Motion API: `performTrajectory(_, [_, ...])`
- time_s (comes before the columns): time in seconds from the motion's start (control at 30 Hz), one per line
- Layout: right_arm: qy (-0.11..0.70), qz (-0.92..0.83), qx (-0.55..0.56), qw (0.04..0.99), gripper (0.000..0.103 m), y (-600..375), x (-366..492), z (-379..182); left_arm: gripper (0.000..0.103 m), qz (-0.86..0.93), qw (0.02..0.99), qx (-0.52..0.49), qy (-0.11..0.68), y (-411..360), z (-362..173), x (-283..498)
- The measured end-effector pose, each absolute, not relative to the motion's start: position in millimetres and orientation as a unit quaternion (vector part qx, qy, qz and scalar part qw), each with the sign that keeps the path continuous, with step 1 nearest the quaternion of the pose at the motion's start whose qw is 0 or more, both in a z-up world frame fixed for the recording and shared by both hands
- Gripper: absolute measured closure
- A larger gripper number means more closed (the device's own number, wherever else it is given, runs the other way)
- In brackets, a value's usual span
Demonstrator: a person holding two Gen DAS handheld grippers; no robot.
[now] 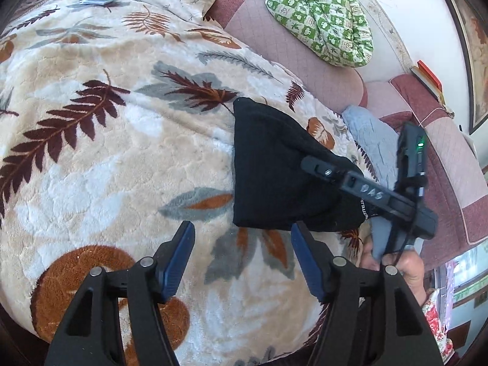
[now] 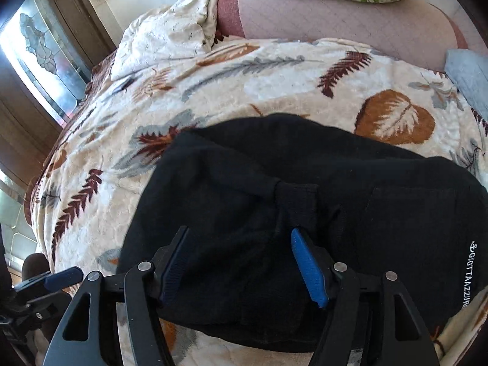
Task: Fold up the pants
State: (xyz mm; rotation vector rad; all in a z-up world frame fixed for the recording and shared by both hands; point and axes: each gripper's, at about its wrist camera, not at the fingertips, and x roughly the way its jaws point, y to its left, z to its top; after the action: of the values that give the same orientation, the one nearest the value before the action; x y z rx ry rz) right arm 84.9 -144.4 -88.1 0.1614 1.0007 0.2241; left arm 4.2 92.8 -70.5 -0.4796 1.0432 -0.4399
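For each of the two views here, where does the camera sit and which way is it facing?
Left wrist: sits on the left gripper, looking across the leaf-print blanket; shows its open blue fingers, the right gripper over the black pants, and the right hand.
Right wrist: sits on the right gripper, open, looking down on the pants.
Shared: pants, blanket, green checked fabric.

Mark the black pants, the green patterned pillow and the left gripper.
black pants [image 2: 274, 213]: right wrist view, middle of the folded fabric.
green patterned pillow [image 1: 323, 15]: left wrist view, its middle.
left gripper [image 1: 242, 262]: left wrist view, between fingertips.
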Motion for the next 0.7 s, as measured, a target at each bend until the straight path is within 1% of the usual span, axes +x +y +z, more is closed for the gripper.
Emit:
performTrajectory(0.17, [0.451,0.114,0.080,0.881,0.031,-130.5,98.1,-64.5,0.038,-0.206,0.814,-0.220,0.496,82.5,-76.9,16.5])
performTrajectory(0.23, [0.454,0.112,0.061,0.882,0.031,-118.4,112.6,-60.0,0.038,-0.197,0.832,-0.192,0.481,74.3,-73.2,28.8])
performTrajectory(0.3, [0.471,0.108,0.036,0.875,0.031,-105.1,135.1,-60.7,0.038,-0.174,0.840,-0.177,0.483,70.0,-77.4,42.6])
performTrajectory(0.43, [0.525,0.105,0.006,0.845,0.031,-88.0,175.8,-78.3,0.038,-0.166,0.825,-0.177,0.511,60.0,-101.1,63.8])
performTrajectory(0.57, [0.562,0.052,-0.094,0.820,0.031,-67.4,201.7,-113.2,0.038,-0.168,0.847,-0.109,0.492,42.2,-99.1,58.1])
performTrajectory(0.6, [0.566,0.047,-0.102,0.817,0.028,-66.4,206.3,-120.3,0.037,-0.168,0.850,-0.101,0.489,40.8,-100.6,56.6])
performTrajectory(0.67, [0.556,0.024,-0.097,0.825,0.007,-72.9,212.3,-121.7,0.035,-0.172,0.855,-0.092,0.480,40.8,-102.2,52.6])
performTrajectory(0.7, [0.554,0.022,-0.086,0.828,0.006,-77.7,213.5,-121.2,0.035,-0.175,0.857,-0.087,0.477,40.8,-102.3,51.0])
